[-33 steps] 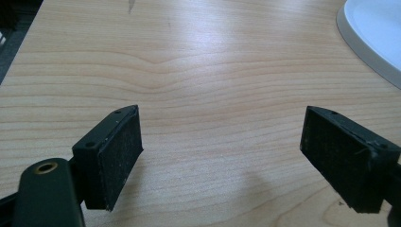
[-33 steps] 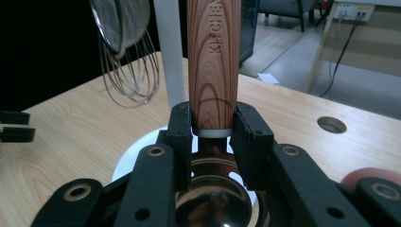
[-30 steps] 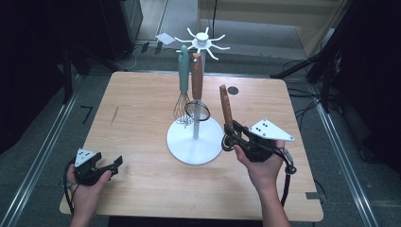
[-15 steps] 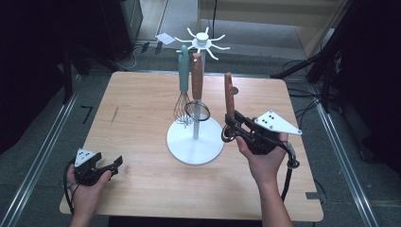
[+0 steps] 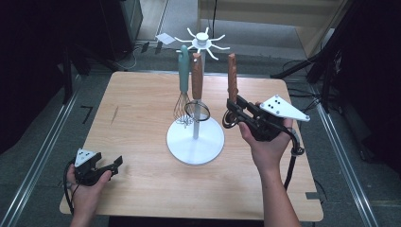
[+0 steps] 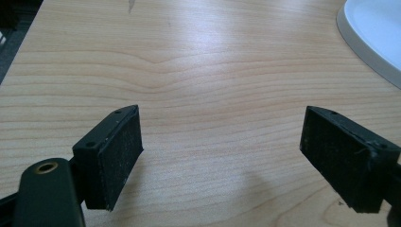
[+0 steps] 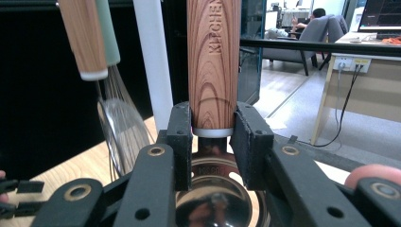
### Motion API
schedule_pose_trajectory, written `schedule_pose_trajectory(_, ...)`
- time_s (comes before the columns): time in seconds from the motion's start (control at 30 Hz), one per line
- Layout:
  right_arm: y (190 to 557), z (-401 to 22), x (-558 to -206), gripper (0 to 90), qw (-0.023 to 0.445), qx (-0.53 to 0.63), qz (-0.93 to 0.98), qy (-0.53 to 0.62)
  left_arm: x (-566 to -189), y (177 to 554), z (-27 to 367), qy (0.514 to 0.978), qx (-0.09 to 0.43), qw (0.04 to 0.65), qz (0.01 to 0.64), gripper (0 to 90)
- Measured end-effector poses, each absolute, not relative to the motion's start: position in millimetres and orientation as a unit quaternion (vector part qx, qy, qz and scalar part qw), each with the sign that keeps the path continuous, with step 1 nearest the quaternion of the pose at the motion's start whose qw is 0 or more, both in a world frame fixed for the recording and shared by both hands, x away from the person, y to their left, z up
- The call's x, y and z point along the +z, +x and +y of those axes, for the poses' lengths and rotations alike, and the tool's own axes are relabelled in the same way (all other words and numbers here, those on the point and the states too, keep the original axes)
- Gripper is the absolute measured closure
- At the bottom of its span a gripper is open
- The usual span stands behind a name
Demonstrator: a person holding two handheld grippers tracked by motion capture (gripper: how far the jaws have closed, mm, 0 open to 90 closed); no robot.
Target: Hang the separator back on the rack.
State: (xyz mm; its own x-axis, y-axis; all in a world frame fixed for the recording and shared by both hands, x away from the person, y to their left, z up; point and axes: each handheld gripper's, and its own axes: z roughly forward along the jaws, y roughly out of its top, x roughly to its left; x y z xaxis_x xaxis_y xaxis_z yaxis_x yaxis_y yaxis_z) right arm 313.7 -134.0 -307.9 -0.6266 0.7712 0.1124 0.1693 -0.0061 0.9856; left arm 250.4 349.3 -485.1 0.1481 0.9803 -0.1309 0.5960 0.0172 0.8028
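Observation:
My right gripper (image 5: 231, 109) (image 7: 213, 137) is shut on the lower end of a wooden handle (image 5: 231, 75) (image 7: 213, 61) that stands upright. The handle belongs to a metal spoon, whose shiny bowl (image 7: 217, 198) hangs below the jaws. It is held in the air just right of the white utensil rack (image 5: 202, 40). From the rack's hooks hang a teal-handled whisk (image 5: 182, 71) (image 7: 116, 94) and a wooden-handled strainer (image 5: 196, 78) (image 7: 82, 38). My left gripper (image 5: 116, 163) (image 6: 222, 156) rests open on the table near its front left corner, with bare wood between its pads.
The rack's round white base (image 5: 195, 142) (image 6: 373, 33) sits mid-table, and its pole (image 7: 153, 61) stands left of the held handle. A dark mark (image 5: 116, 115) lies on the wooden tabletop (image 5: 142, 94). Metal floor rails and cables surround the table.
My right gripper has risen with the wooden-handled spoon, bringing its handle top up near the rack's hooks. The left gripper has stayed put.

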Motion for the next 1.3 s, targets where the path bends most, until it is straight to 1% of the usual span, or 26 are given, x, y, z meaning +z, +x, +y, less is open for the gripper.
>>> schedule_pose_trajectory(0.4,324,-129,-288,71.5,0.25,0.621,0.656,0.35,-485,250,349,0.655,0.252,0.381,0.602,14.2)
schedule_pose_trajectory(1.07,316,-139,-287,71.6,0.249,0.649,0.633,0.34,-485,250,349,0.655,0.252,0.381,0.601,14.2)
schedule_pose_trajectory(1.3,313,-138,-286,71.6,0.239,0.656,0.64,0.322,-485,250,349,0.655,0.254,0.381,0.601,14.2)
